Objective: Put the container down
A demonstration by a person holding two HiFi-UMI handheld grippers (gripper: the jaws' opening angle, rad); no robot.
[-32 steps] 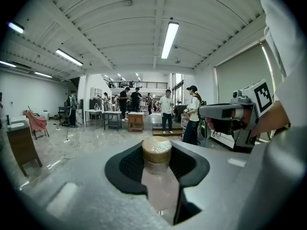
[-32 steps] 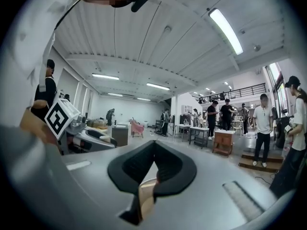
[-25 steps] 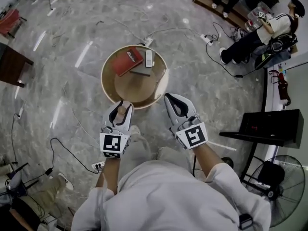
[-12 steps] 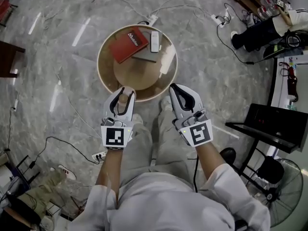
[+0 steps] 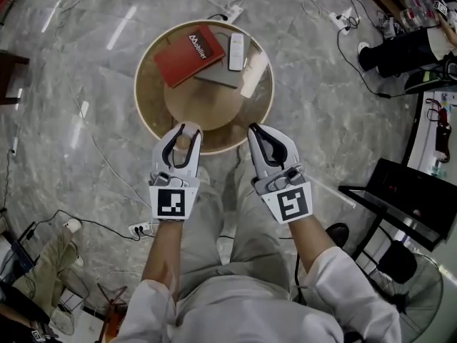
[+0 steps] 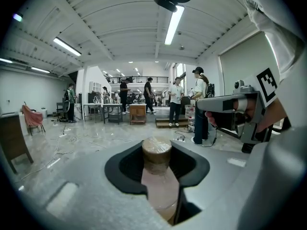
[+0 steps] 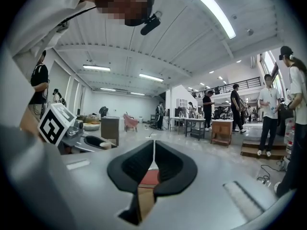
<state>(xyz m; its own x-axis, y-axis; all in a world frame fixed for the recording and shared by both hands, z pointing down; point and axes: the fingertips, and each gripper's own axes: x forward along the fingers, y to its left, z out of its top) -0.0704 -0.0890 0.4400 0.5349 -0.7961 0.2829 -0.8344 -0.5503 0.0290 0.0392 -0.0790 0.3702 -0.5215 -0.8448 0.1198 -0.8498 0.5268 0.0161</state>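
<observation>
Two tools hover at the near rim of the round tabletop (image 5: 143, 113). The left tool (image 5: 184, 130) grips the container (image 6: 157, 153); the right tool (image 5: 261, 133) is closed, empty. Likely mid-carry: next, lower onto bare wood short of the red book (image 5: 189, 54), then release.

Right gripper (image 7: 154, 147): jaws closed tip to tip, nothing between. Red book (image 7: 149, 177) and tan table (image 7: 144, 201) show through gap below. Left gripper (image 7: 93, 142) far left. Person (image 7: 268, 114) standing right.

Grey marble floor (image 5: 64, 77), ceiling striplights (image 6: 174, 25)
</observation>
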